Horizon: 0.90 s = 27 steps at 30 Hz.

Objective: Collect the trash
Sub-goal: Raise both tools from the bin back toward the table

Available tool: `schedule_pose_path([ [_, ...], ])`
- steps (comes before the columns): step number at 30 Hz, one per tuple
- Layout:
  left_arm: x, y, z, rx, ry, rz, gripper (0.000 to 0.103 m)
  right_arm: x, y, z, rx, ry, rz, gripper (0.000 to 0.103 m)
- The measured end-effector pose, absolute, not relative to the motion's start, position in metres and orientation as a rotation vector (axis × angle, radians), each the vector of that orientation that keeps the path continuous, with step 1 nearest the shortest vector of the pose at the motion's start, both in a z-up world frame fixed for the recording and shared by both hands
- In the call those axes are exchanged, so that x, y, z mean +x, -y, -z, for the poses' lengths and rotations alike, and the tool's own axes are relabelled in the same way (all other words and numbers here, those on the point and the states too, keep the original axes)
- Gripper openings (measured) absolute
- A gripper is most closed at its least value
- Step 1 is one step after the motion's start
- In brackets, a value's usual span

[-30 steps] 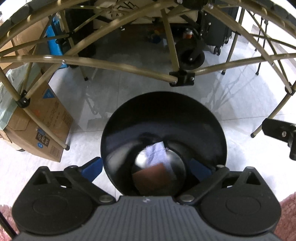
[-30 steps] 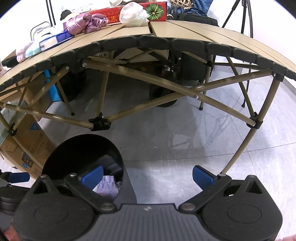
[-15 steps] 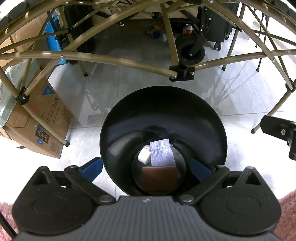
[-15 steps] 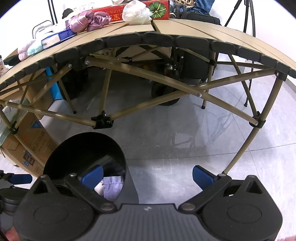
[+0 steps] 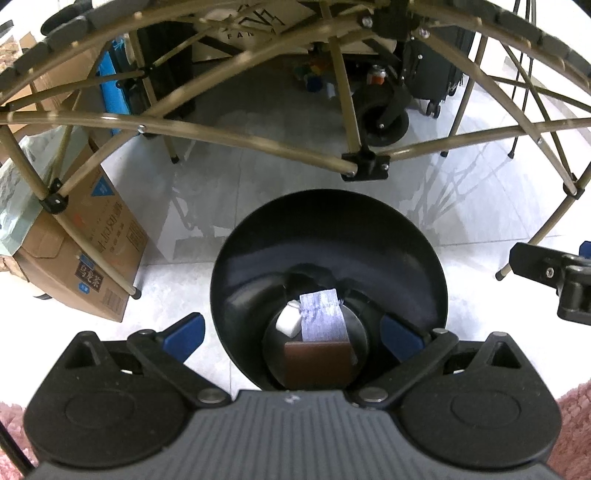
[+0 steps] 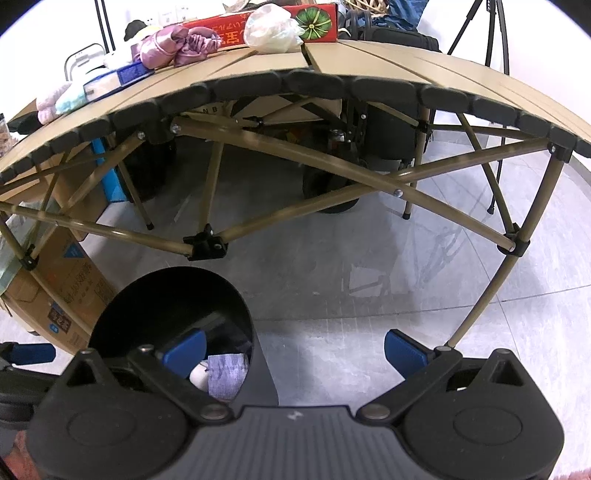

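Left tongs (image 5: 291, 334) spread wide, blue pads either side of the round black plastic trash bin (image 5: 258, 258), gripping nothing. Bin stands on the pale tiled floor (image 5: 207, 206), directly below. At its bottom: a crumpled grey-lilac paper wrapper (image 5: 322, 317), a small white lump (image 5: 289, 322) touching its left edge, a flat brown card piece (image 5: 317, 363) just in front. Right tongs (image 6: 293, 350) also wide open, empty, above bare floor just right of the bin; left pad overlaps the bin mouth. Beyond: tan slatted folding surface (image 6: 369, 62) with pink satin cloth (image 6: 173, 46), clear plastic bag (image 6: 271, 31), red carton (image 6: 317, 18). Brown cardboard box (image 5: 96, 251) left of the bin.
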<state>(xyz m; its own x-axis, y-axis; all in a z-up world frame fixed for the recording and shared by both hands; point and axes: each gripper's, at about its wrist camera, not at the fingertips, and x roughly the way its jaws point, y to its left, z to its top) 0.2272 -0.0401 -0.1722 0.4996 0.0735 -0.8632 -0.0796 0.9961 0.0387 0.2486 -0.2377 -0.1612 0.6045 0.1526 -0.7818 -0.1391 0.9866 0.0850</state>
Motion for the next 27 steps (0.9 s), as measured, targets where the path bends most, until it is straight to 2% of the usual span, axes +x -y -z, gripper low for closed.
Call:
schedule_pose_path([
  [16, 0.2, 0.013, 0.133, -0.034, -0.888, -0.159, 0.103, 0.231, 0.227, 0.136, 0.01, -0.773, -0.237, 0.103],
  [27, 0.174, -0.003, 0.101, -0.024, -0.763, -0.189, 0.103, 0.205, 0.214, 0.099, 0.032, -0.638, -0.334, 0.103],
])
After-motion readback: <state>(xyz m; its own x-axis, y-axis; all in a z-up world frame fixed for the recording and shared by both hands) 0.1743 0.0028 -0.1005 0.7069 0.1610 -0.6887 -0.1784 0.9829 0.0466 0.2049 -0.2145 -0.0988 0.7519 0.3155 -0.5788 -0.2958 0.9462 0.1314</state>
